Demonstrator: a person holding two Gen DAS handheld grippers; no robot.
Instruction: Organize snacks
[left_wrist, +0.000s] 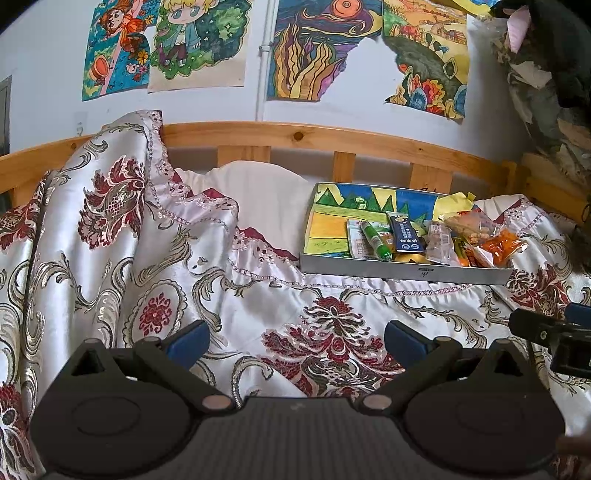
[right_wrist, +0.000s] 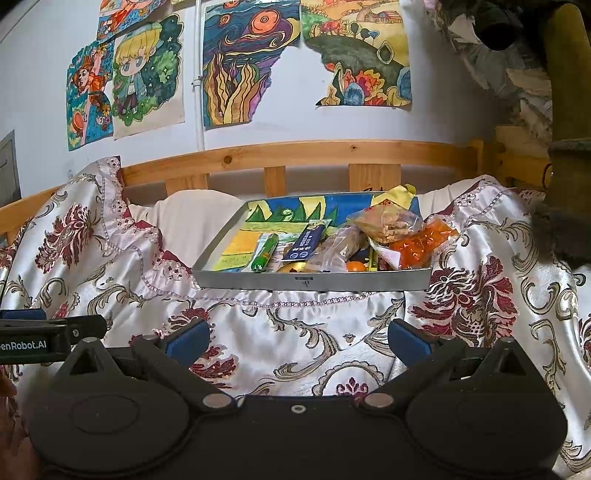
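Observation:
A shallow grey tray (left_wrist: 402, 272) (right_wrist: 314, 282) lined with a coloured drawing sits on the bed cover ahead. Snacks are heaped in its right half: a green tube (left_wrist: 375, 240) (right_wrist: 265, 252), a dark blue packet (left_wrist: 404, 233) (right_wrist: 306, 242), an orange packet (left_wrist: 502, 245) (right_wrist: 421, 245), a clear bag of brownish snacks (right_wrist: 388, 219) and others. My left gripper (left_wrist: 297, 341) is open and empty, low over the cover, left of the tray. My right gripper (right_wrist: 297, 339) is open and empty, in front of the tray. Each gripper shows at the edge of the other's view.
The bed is draped in a white satin cover with red floral patterns (left_wrist: 325, 332) (right_wrist: 258, 332). A wooden rail (left_wrist: 295, 138) (right_wrist: 295, 155) runs behind, with drawings on the wall above. A white pillow (left_wrist: 258, 192) lies left of the tray. Bundled cloth (right_wrist: 554, 129) hangs at the right.

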